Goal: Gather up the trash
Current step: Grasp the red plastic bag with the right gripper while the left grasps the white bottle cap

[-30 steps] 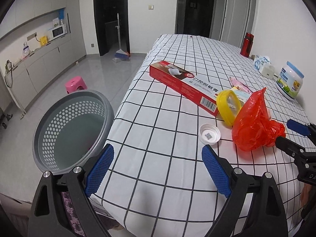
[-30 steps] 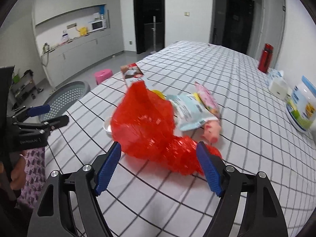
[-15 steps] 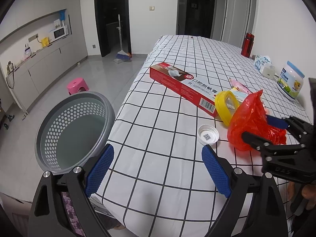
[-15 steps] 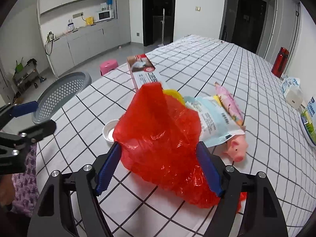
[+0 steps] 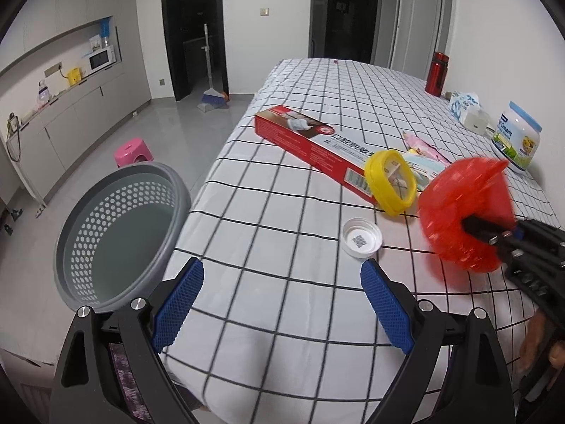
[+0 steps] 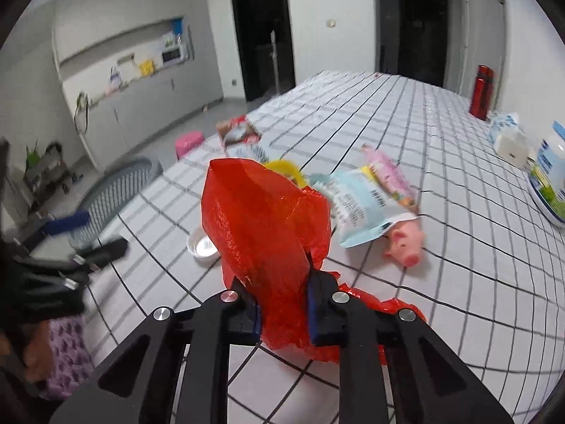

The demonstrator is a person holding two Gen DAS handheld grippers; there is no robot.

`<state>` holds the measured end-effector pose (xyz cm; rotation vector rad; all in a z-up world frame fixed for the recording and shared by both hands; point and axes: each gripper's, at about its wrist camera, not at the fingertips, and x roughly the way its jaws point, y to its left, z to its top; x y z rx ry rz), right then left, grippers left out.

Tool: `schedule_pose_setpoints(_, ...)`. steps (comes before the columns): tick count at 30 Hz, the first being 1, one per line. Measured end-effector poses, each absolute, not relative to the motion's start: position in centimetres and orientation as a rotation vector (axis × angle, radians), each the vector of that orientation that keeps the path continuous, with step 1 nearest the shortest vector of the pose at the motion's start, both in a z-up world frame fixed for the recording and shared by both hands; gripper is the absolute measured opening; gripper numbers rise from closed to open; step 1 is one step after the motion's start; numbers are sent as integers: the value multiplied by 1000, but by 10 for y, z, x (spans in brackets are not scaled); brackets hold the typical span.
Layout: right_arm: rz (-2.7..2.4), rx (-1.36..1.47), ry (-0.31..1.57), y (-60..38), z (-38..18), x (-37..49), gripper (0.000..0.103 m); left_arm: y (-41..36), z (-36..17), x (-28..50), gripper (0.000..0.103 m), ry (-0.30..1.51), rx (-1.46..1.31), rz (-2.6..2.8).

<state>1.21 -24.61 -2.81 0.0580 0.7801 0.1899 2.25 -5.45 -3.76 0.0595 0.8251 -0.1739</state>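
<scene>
Your right gripper has just clamped its jaws down on the red plastic bag, and the blue pads now pinch the crumpled film between them, with the bulk of the bag standing up in front of the fingers and a loose tail trailing onto the checked tablecloth behind. In your left view the same bag shows blurred at the right, bunched around the black tip of that gripper. Your left gripper is released, its blue pads spread wide with nothing between them, held over the near edge of the table. Just ahead of it lies a white bottle cap, open side up, and beyond that a yellow lid leans against the long red toothpaste box. A pale blue snack wrapper and a small pink pig toy lie near the bag. The grey perforated basket stands on the floor just beside the table's left edge.
</scene>
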Motion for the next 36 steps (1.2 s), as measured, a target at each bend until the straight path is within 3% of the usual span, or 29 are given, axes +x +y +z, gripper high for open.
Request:
schedule_pose_setpoints(6, 118, 219, 698, -283, -10, -4, 18, -75, -44, 29, 89, 823, 77, -199)
schedule_pose_setpoints(23, 64, 442, 649, -350, -27, -15, 18, -127, -75, 70, 87, 910, 127, -164)
schedule_pose_setpoints(24, 70, 450, 646, -350, -27, -17, 18, -128, -75, 71, 85, 908, 127, -163)
schedule_pose_setpoints(31, 70, 454, 638, -354, -27, -18, 18, -136, -78, 71, 39, 931, 129, -205)
schedule_pose_setpoints(36, 72, 464, 634, -356, -28, -20, 18, -137, -75, 63, 39, 932, 134, -217)
